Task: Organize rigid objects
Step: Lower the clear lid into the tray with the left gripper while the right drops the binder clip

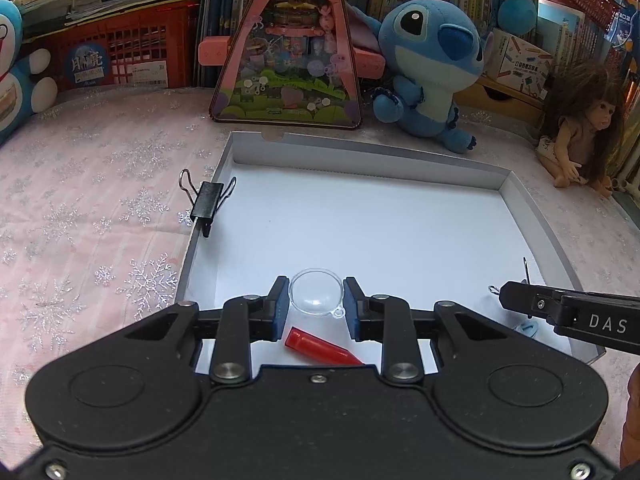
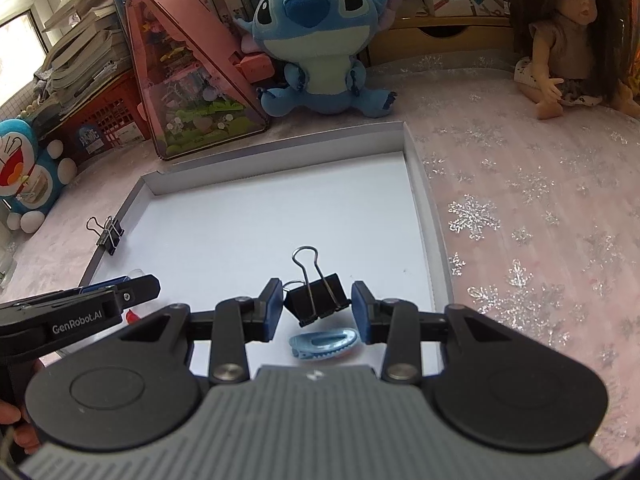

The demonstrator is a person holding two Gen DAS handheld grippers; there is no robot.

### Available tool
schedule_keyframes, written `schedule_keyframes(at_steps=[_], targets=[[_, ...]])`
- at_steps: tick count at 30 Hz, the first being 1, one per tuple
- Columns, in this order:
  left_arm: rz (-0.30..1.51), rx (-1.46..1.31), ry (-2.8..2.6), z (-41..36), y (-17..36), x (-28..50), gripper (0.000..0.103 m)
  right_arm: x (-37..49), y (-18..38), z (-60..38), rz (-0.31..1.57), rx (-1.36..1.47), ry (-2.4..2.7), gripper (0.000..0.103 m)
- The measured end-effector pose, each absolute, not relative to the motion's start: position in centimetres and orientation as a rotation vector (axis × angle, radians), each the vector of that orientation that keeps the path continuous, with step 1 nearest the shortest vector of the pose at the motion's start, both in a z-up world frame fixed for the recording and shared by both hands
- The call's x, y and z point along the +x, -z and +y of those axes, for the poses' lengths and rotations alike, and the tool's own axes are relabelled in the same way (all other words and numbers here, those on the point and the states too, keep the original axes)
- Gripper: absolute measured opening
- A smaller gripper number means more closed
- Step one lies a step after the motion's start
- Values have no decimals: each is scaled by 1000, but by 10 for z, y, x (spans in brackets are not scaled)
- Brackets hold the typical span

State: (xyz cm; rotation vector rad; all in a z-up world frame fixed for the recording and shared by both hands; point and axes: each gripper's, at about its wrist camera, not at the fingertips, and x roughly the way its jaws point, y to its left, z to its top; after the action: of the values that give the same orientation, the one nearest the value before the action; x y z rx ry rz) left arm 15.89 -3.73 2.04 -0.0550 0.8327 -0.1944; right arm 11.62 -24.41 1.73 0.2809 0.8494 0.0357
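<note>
My left gripper (image 1: pixel 316 286) is shut on a clear plastic dome (image 1: pixel 314 302) with a small loop, over the near part of a shallow white tray (image 1: pixel 360 152). A red cap (image 1: pixel 320 346) lies on the tray floor just under it. My right gripper (image 2: pixel 317 293) is shut on a black binder clip (image 2: pixel 320 302), wire handles pointing away, over the same tray (image 2: pixel 416 184). A blue hair clip (image 2: pixel 322 342) lies beneath that gripper. A second black binder clip (image 1: pixel 208 204) (image 2: pixel 108 234) is clamped on the tray's left rim. Each gripper shows at the edge of the other's view.
Along the back stand a blue plush (image 1: pixel 428 68), a pink triangular toy case (image 1: pixel 286 52), a red crate (image 1: pixel 120 56) and books. A doll (image 1: pixel 580 128) sits at the right, a blue-and-white plush (image 2: pixel 24 168) at the left. A pink snowflake cloth (image 1: pixel 100 220) covers the surface.
</note>
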Motion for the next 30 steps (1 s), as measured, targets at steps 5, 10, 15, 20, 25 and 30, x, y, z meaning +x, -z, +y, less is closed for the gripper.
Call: schedule_keyframes(at_steps=[5,10,15,20,25,30], targets=[[839,-49,192,-39,-16,160,27,117,-14,-240,856,258,-32,43],[827,-27,192,-42,-14,159,27,118,-10,-239,861,247,-24,43],[822,-20,193,-44,-15,158,27,118,-10,-240,858,246,-28,43],[799,-25,207,-43,-21,153,36,114,-14,-242,839,262,-33,51],[754,-1,224,-42,-31,139,47,105,-23,-242,799,249,-45,61],[708,10,239,-37,-41,117,57,85,-34,-239,732,201,-71,69]])
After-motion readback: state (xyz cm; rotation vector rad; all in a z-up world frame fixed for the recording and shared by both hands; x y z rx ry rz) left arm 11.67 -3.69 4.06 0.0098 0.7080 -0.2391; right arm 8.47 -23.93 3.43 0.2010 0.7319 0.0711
